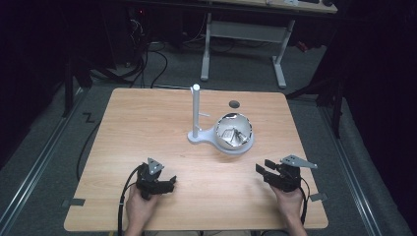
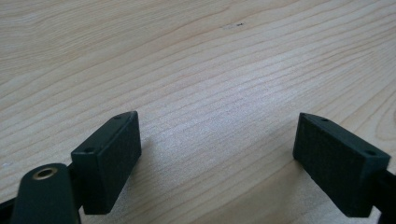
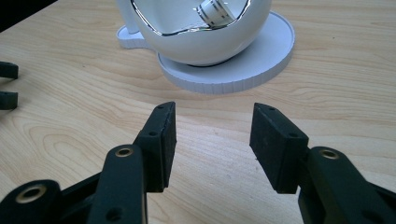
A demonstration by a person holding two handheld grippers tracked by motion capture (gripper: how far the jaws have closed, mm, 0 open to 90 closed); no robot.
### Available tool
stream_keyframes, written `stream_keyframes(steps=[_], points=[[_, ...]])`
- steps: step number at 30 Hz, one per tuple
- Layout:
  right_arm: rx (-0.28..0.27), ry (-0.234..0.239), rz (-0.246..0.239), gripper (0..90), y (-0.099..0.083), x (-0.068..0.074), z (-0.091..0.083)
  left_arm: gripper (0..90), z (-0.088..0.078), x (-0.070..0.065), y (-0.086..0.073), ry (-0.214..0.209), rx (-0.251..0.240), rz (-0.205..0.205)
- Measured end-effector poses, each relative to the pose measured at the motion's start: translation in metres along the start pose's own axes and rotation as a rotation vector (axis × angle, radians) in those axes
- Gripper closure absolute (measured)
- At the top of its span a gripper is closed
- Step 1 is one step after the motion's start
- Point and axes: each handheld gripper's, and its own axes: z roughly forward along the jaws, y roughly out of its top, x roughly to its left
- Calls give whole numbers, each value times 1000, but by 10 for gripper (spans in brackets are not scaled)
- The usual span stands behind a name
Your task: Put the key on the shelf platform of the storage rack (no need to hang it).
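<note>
You face a wooden table [image 1: 147, 118], its near edge at your hands. Past its middle, a little toward the far edge and right of centre, sits a white stand [image 1: 199, 138]: a flat round base carrying a white bowl [image 1: 235, 132], with an upright post [image 1: 195, 110] rising from the base's left end. The stand's long axis runs left to right across the table, post to the left, bowl to the right.

The bowl is tilted, and its mouth faces up and toward you. Inside lie small metallic pieces, one a ribbed cylinder [image 3: 214, 13]; the rest are too small to tell.

Your right gripper [image 1: 266, 170] rests near the near right corner, jaws spread and empty. The bowl lies ahead of it and slightly left, well apart, and in the right gripper view it sits straight beyond the jaws. This hand looks the nearer of the two.

Your left gripper [image 1: 167, 181] rests near the near edge, left of centre, jaws spread wide over bare wood, grasping nothing. The bowl lies ahead and to its right.
</note>
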Motion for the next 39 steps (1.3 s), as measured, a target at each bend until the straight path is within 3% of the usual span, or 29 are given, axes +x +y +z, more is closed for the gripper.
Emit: stream_keyframes(steps=[18,39], points=[[54,-1,-6,509,-9,4,19,155,0,0,0,0,0,0],[117,-50,-39,478,-22,0,32,155,0,0,0,0,0,0]])
